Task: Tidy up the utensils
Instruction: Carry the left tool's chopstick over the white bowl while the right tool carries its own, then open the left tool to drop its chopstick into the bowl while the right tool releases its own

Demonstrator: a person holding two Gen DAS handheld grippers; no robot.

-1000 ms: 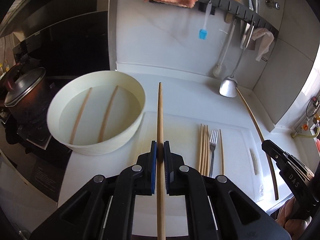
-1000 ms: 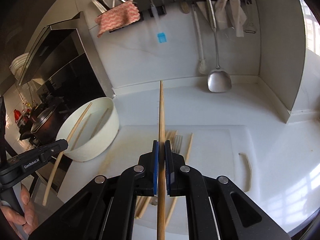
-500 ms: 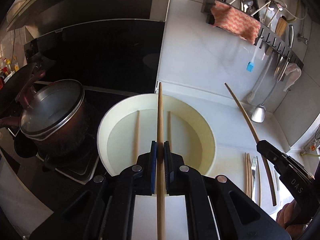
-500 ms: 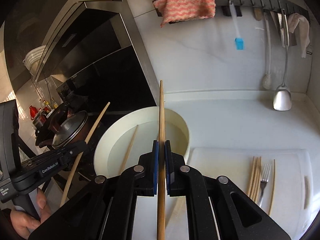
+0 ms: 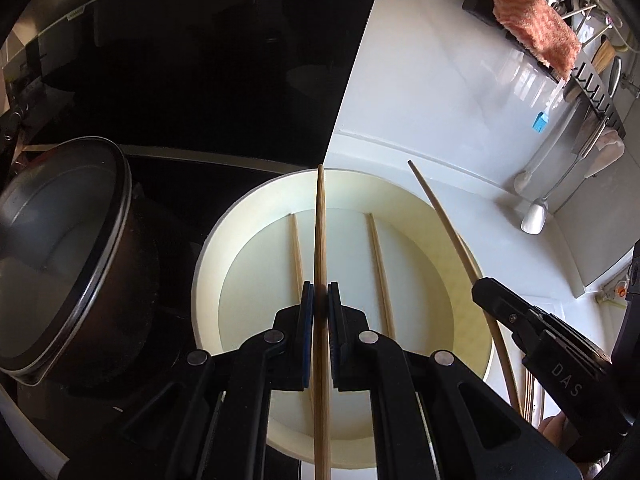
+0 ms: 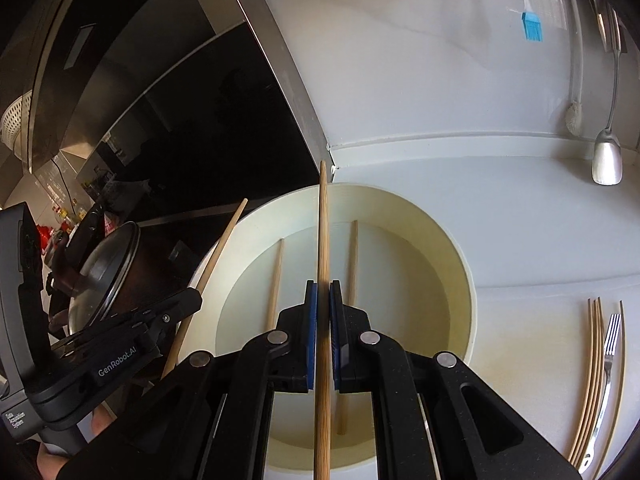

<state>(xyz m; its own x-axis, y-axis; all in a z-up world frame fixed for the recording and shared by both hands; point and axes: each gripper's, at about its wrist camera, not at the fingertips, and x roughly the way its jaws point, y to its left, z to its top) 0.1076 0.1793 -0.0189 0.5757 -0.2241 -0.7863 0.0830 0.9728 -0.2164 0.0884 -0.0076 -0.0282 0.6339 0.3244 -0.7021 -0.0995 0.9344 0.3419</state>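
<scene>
My left gripper (image 5: 320, 300) is shut on a wooden chopstick (image 5: 320, 236) that points forward over a cream round basin (image 5: 424, 200). My right gripper (image 6: 323, 300) is shut on another chopstick (image 6: 323, 232) above the same basin (image 6: 460, 264). Two chopsticks (image 5: 378, 264) lie in the water at the basin's bottom. From the left wrist the right gripper (image 5: 476, 286) shows at the right with its chopstick (image 5: 444, 220). From the right wrist the left gripper (image 6: 198, 298) shows at the left with its chopstick (image 6: 224, 240).
A dark lidded pot (image 5: 60, 248) stands on the black stove left of the basin. Several chopsticks (image 6: 592, 368) and a fork (image 6: 608, 356) lie on a white board at the right. A wall rack holds a pink cloth (image 5: 532, 28), a blue brush (image 6: 531, 26) and a ladle (image 6: 607, 160).
Both grippers have swung left from the white board to above the basin, each still gripping its chopstick. The pot and stove have come into view.
</scene>
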